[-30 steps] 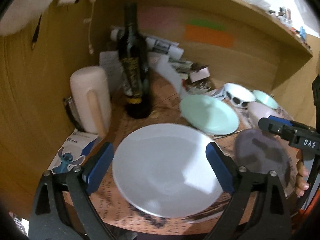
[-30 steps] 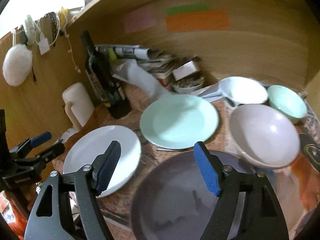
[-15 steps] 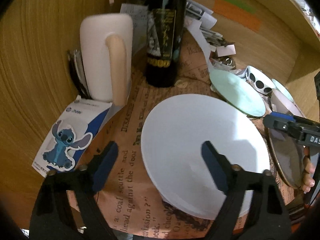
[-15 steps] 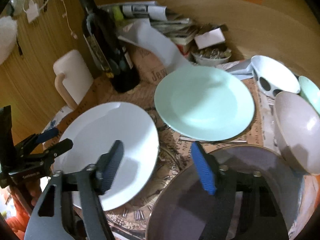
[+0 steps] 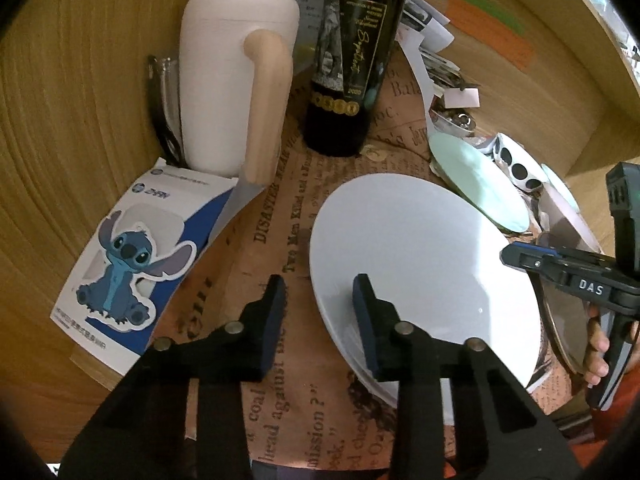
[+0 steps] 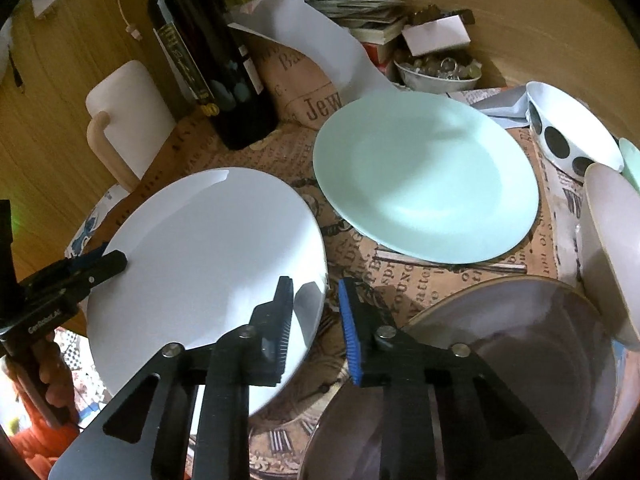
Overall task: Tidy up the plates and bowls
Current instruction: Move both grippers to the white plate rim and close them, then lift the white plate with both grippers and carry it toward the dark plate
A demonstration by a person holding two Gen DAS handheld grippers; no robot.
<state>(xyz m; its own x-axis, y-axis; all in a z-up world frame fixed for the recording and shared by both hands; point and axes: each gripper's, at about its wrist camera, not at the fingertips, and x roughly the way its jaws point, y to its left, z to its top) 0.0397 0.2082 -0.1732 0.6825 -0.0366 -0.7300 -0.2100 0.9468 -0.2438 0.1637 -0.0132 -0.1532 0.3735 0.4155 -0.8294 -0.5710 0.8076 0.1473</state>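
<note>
sat on a newspaper-print cloth (image 6: pixel 472 276) inside a wooden nook: white plate (image 6: pixel 208 264), green plate (image 6: pixel 424 176), bottle (image 5: pixel 352 60). both tongs half open, left gripper (image 5: pixel 316 320) and right gripper (image 6: pixel 314 320), each straddling the white plate's rim, not pinching. grey plate (image 6: pixel 520 360) cut off at the edge. round, no long side.

The white plate (image 5: pixel 420 252) is smooth, glossy glazed ceramic that throws soft reflections; the mint plate (image 6: pixel 424 176) has the same glaze with a duller sheen. The grey plate (image 6: pixel 520 360) is shiny, with a tan rim. The bottle (image 5: pixel 352 56) is dark glossy glass with a matt paper label. The jug (image 5: pixel 224 80) looks like matt white plastic with a pale wooden handle. The mat (image 5: pixel 288 208) is printed, matt paper or cloth. The wall (image 5: pixel 72 80) is wood grain. The pads (image 6: pixel 352 344) are ribbed blue rubber on matt black plastic.
</note>
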